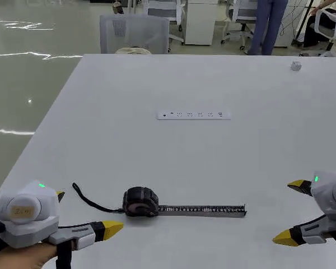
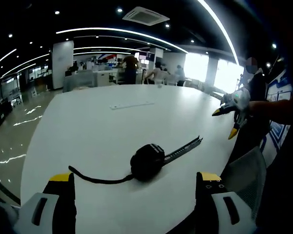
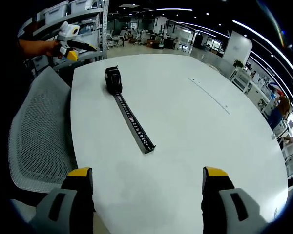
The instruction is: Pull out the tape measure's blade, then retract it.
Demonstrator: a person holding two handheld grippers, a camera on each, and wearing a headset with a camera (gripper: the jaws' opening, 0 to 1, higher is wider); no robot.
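Tape measure (image 1: 140,202) lay on near part of desk (image 1: 213,157), black case toward left. Blade (image 1: 201,210) was drawn out flat along desk to right. Wrist strap (image 1: 95,205) trailed left from case. Left gripper (image 1: 87,211) hovered near-left of case, fingers spread apart, clear of tape. Right gripper (image 1: 290,211) hovered right of blade tip, apart from it, fingers likewise apart. White power strip (image 1: 194,115) lay farther back, mid-desk.

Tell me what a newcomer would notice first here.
A black round tape measure lies near the front edge of the white table, its dark marked blade drawn out flat toward the yellow-tipped right gripper. The left gripper and the right gripper hover open either side, touching nothing.
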